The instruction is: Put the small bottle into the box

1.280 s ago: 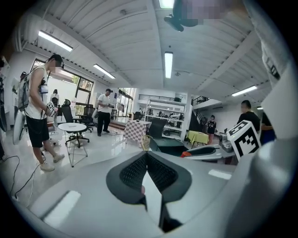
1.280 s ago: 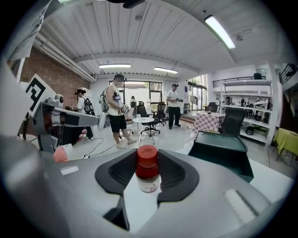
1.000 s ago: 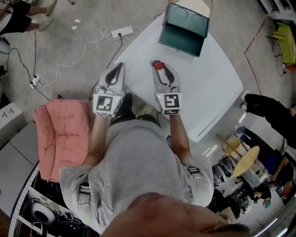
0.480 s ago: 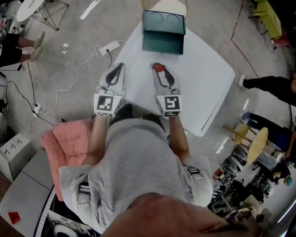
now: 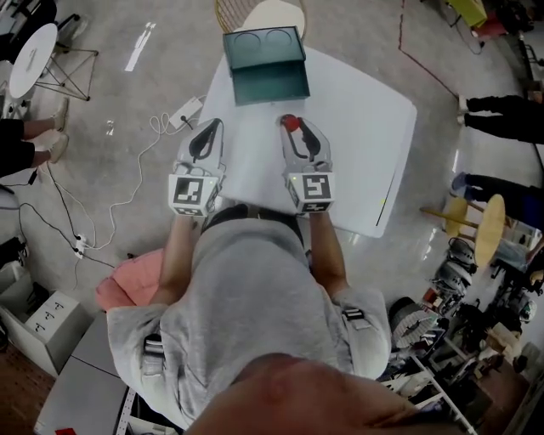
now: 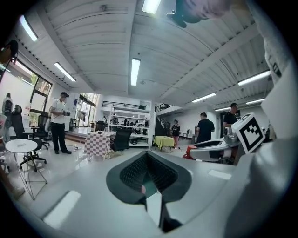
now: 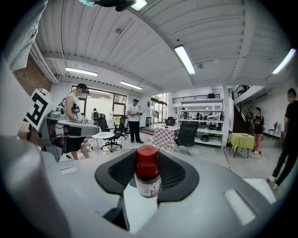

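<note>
A small bottle (image 5: 291, 121) with a red cap and a white label is clamped upright in my right gripper (image 5: 294, 127), above the near part of the white table (image 5: 365, 127). In the right gripper view the small bottle (image 7: 147, 173) stands between the dark pads of the right gripper (image 7: 147, 162). My left gripper (image 5: 209, 134) hangs beside it over the table's left edge, shut and holding nothing. The left gripper (image 6: 148, 160) shows only table and a bit of teal between its pads. The dark teal box (image 5: 265, 64) lies at the table's far edge, ahead of both grippers.
A pale round chair (image 5: 263, 13) stands behind the box. On the floor to the left lie a power strip (image 5: 188, 109) with cables and a pink cushion (image 5: 127, 282). A round white side table (image 5: 30, 47) is at far left. People's legs (image 5: 501, 106) and a wooden stool (image 5: 489, 228) are at right.
The head view has swung round: the table and box have shifted left and further away in the picture. Both grippers keep their places and the bottle stays clamped.
</note>
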Demonstrator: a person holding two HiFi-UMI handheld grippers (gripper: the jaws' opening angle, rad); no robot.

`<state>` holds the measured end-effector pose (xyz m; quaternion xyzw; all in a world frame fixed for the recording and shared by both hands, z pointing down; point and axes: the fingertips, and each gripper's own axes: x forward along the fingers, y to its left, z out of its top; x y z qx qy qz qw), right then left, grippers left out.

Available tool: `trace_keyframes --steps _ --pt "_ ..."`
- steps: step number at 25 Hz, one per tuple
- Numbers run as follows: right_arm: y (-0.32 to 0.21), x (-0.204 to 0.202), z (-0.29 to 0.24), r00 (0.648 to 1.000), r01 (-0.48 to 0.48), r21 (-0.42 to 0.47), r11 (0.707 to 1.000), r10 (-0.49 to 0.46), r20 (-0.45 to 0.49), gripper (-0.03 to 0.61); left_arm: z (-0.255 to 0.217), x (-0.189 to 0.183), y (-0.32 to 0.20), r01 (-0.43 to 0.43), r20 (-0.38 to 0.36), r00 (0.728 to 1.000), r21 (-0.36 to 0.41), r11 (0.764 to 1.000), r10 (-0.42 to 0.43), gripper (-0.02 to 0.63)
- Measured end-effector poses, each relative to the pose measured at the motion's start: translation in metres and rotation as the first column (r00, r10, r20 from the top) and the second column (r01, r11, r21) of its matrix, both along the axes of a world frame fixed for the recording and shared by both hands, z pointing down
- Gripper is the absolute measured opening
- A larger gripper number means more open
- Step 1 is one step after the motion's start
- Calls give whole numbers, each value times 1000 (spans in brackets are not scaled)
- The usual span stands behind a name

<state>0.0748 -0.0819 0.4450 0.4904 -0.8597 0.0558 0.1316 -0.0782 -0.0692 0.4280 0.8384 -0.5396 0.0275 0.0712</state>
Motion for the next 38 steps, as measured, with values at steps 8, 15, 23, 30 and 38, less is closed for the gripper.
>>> trace_keyframes --steps 8,15,23,30,38 --pt "-19 26 -2 998 -69 10 998 69 9 138 2 19 -22 -50 10 999 -10 999 50 11" --pt "-46 42 4 996 -84 -14 996 85 14 138 11 30 -45 -49 18 999 -44 998 49 11" --pt "-83 40 15 997 -70 -44 997 70 19 138 28 28 -75 -30 22 999 -85 996 32 11" --pt "-123 37 40 998 -65 -74 995 66 17 138 51 25 -103 -19 31 999 -126 992 23 11" --pt "-162 45 75 998 -65 -123 990 66 2 138 80 31 -124 -13 35 999 -194 981 20 11"
